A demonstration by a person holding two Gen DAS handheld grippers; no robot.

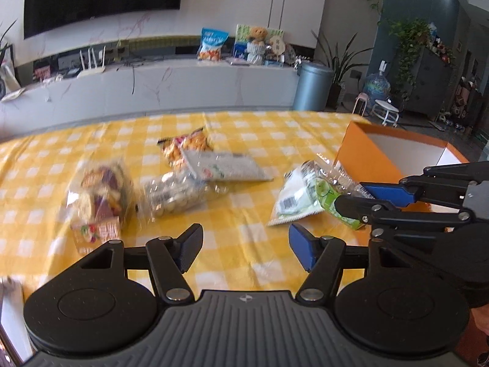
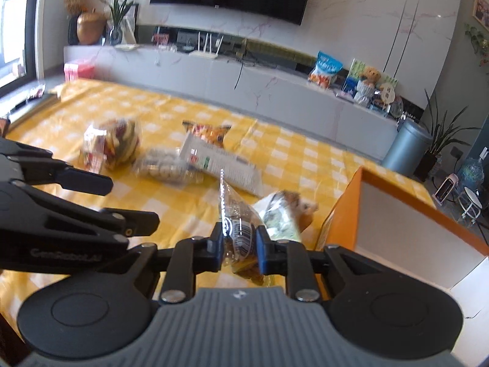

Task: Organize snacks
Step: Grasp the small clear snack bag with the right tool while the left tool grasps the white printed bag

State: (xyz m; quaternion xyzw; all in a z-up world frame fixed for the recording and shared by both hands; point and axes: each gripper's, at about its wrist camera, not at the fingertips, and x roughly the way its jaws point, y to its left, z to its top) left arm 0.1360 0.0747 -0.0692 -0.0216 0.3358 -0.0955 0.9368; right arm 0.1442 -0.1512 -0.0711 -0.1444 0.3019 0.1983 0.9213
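My right gripper [image 2: 238, 244] is shut on a clear and green snack packet [image 2: 240, 229] and holds it above the yellow checked tablecloth [image 2: 189, 208], left of the orange box [image 2: 397, 211]. In the left wrist view the right gripper [image 1: 357, 197] and that packet [image 1: 305, 195] show at the right, beside the orange box [image 1: 363, 156]. My left gripper [image 1: 244, 244] is open and empty above the cloth [image 1: 244, 208]. Ahead lie a mixed chips bag [image 1: 97, 192], a clear bag of round snacks [image 1: 174, 192], a grey flat packet [image 1: 226, 166] and an orange bag [image 1: 186, 146].
The orange box stands open with a white inside at the table's right end. A grey bin [image 1: 311, 85], potted plants and a long white TV cabinet [image 1: 152, 85] stand beyond the table. My left gripper's body [image 2: 61, 208] crosses the right wrist view at left.
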